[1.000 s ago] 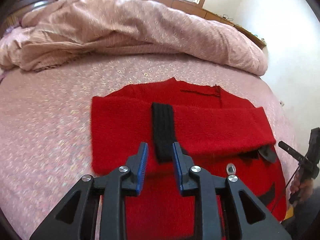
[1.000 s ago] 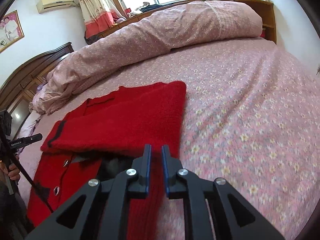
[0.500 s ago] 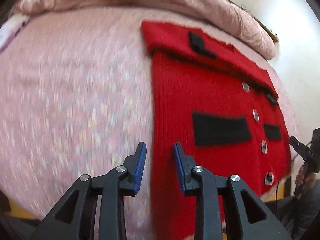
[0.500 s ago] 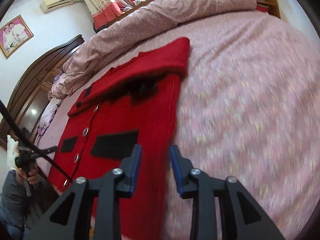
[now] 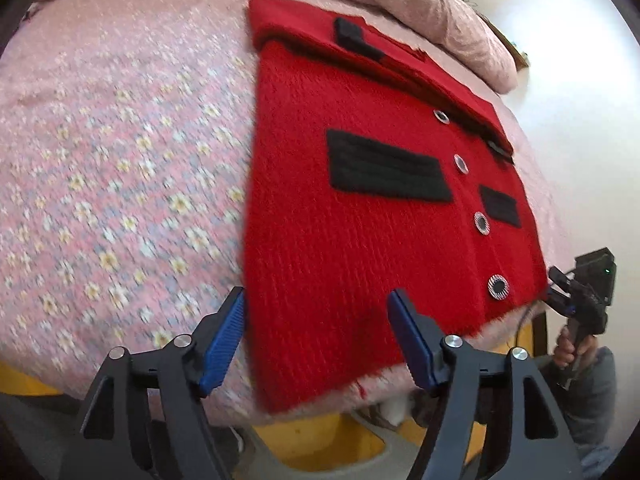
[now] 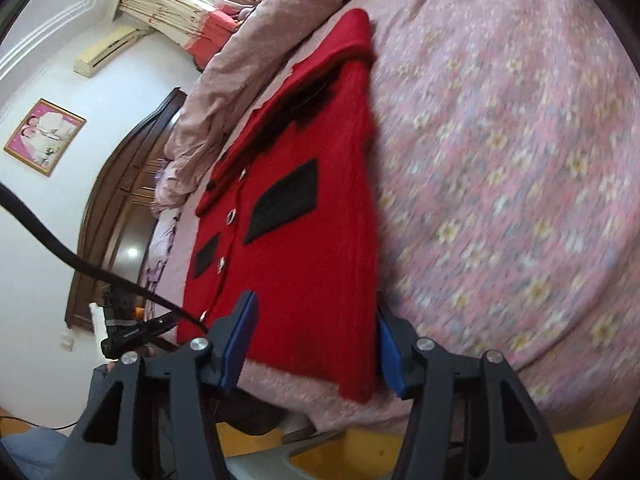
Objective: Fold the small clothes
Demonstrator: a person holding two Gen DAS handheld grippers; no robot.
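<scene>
A red knitted cardigan with black pocket flaps and round buttons lies flat on the pink flowered bed cover. Its sleeves are folded across the far end. It also shows in the right wrist view. My left gripper is open and empty, its jaws wide apart over the cardigan's near left hem corner. My right gripper is open and empty, its jaws straddling the near right hem corner at the bed edge.
A rumpled pink quilt lies along the far side of the bed. A dark wooden wardrobe stands beyond the bed. A person's hand holds a black device by the bed edge. The yellow bed frame shows below.
Both grippers pulled back from the folded sleeves to the near hem at the bed edge. Both opened from nearly closed to wide apart.
</scene>
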